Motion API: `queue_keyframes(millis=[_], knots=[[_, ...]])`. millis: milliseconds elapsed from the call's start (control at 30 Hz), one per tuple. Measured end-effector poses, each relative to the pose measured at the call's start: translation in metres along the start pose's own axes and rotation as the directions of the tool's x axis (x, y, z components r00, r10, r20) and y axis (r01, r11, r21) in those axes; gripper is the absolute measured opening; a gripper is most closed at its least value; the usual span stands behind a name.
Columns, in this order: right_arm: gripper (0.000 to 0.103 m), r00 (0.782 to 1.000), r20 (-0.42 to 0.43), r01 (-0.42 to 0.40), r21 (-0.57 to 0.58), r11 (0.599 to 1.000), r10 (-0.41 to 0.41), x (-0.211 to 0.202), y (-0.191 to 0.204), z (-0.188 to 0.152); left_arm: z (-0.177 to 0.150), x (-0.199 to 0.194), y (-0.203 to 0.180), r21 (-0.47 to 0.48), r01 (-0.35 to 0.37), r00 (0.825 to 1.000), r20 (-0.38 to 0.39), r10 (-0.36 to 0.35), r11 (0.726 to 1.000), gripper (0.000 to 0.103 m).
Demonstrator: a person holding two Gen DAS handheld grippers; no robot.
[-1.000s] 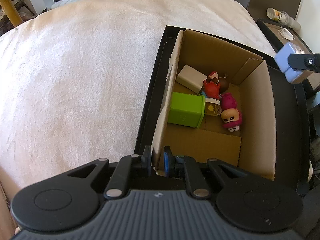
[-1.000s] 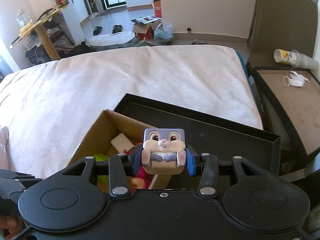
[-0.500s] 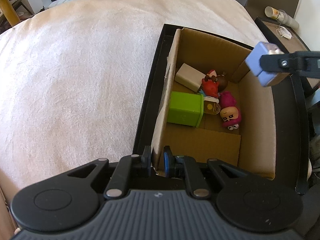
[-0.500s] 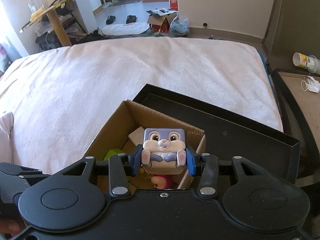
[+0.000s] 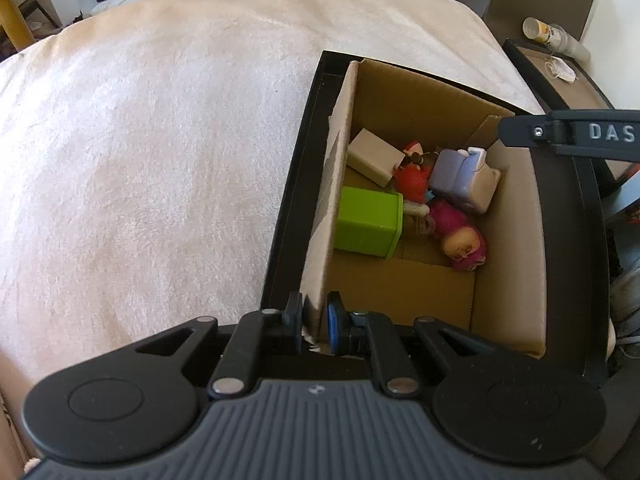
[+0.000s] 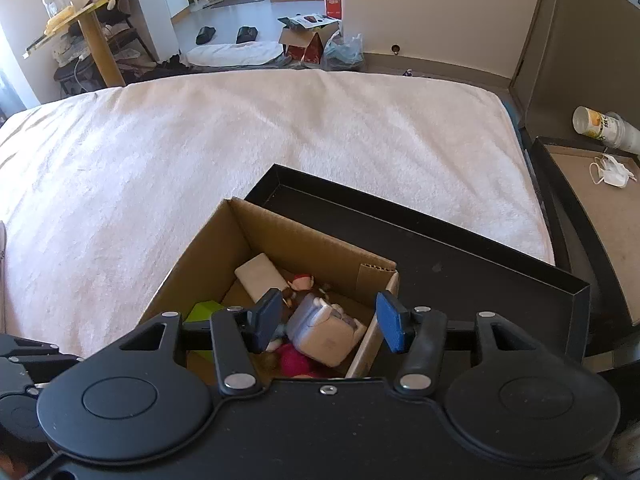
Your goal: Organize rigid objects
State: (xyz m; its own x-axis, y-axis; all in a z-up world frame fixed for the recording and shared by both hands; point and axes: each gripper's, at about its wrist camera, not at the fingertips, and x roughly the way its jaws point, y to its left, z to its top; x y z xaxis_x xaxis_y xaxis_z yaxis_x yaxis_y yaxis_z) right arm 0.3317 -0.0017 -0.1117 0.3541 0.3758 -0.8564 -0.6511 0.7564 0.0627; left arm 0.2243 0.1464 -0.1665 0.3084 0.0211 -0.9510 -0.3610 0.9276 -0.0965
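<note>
The bunny cube (image 6: 324,334) was seen lying inside the cardboard box (image 6: 304,242), directly below the right tongs (image 6: 328,322), whose jaws were spread wide and empty. It rested against the red figure (image 5: 412,182) and pink doll (image 5: 464,242). The box's near wall was gripped between the left tongs (image 5: 314,320), which were closed narrowly.

Brown cardboard box (image 5: 432,92); green cube (image 5: 366,220); lavender bunny block (image 5: 460,178); black tray (image 6: 460,248).
</note>
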Motion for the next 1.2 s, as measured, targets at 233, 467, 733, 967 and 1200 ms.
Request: queue_keyframes(millis=[233,467,733,967,1200], knots=[[0.059,1.000,0.014,-0.012,0.035,0.999,0.011,-0.016,-0.011,-0.008,-0.001,-0.002,-0.001,-0.004,0.002,1.000,0.011,-0.002,1.000,0.012],[0.066,0.999,0.024,-0.031,0.120,0.992,0.028,-0.029,-0.032,-0.023,-0.001,-0.005,-0.008,0.031,-0.014,1.000,0.022,0.013,0.999,0.012],[0.075,0.998,0.053,-0.045,0.204,0.978,0.035,-0.049,-0.050,-0.046,-0.003,-0.013,-0.008,0.042,-0.012,0.999,0.033,0.011,0.999,0.012],[0.086,0.995,0.096,-0.045,0.255,0.966,0.021,-0.068,-0.060,-0.066,-0.003,-0.024,-0.003,0.015,-0.014,0.999,0.043,0.013,1.000,0.012],[0.097,0.994,0.114,-0.038,0.324,0.945,0.001,-0.081,-0.069,-0.085,-0.008,-0.040,-0.011,0.010,-0.006,0.999,0.044,0.005,1.000,0.016]])
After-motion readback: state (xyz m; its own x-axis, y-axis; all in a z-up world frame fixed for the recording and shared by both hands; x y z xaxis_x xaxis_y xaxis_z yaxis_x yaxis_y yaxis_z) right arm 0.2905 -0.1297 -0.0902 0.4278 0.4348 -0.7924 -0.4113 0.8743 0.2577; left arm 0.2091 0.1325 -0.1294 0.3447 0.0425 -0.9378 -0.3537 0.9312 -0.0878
